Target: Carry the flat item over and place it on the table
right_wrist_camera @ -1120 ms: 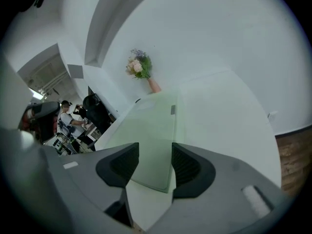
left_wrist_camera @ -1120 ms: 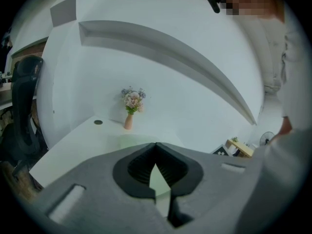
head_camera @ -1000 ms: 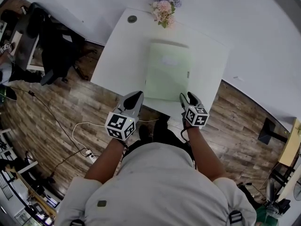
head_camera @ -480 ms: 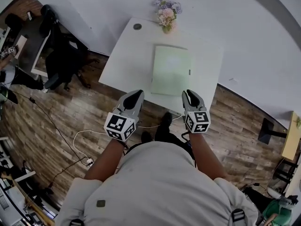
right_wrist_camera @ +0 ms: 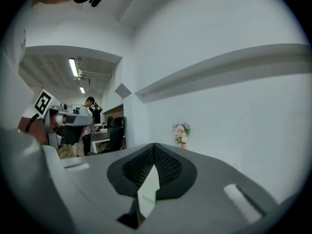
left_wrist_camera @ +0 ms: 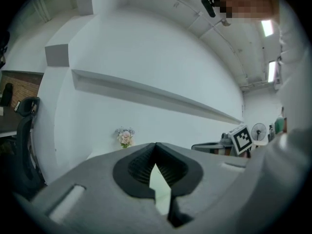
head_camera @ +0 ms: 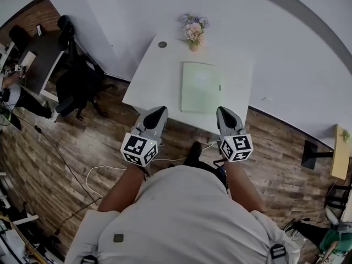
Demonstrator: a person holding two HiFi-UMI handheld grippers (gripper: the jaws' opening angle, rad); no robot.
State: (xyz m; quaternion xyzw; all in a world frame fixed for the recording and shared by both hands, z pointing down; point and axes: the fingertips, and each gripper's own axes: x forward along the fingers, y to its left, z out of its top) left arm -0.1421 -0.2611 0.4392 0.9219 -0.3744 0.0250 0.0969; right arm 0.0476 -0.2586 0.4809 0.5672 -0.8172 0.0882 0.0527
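The flat item (head_camera: 201, 87) is a thin, pale green rectangle with squared corners. It lies flat on the white counter (head_camera: 157, 78), right of the counter's middle, with its long sides running from near to far. Its surface is plain and matte, with a paler, washed-out patch near the centre and one small dark mark on the right edge about halfway along. Its near edge sits close to the counter's near edge without overhanging it, and bare white top shows on all sides of it. Far of it, at the counter's back edge, stands a small bunch of pink and lilac flowers (head_camera: 193, 29). To their left a small round dark thing (head_camera: 162, 44) lies on the top; what it is cannot be told. The left tool (head_camera: 157, 112) is over the wooden floor (head_camera: 60, 142) just near of the counter, left of the item and apart from it, jaws pressed together with nothing between them. The right tool (head_camera: 224, 113) is level with it on the near side, below the item's right corner, also clear of it, its jaws likewise pressed together and empty. A dark office chair (head_camera: 74, 87) stands to the left of the counter.
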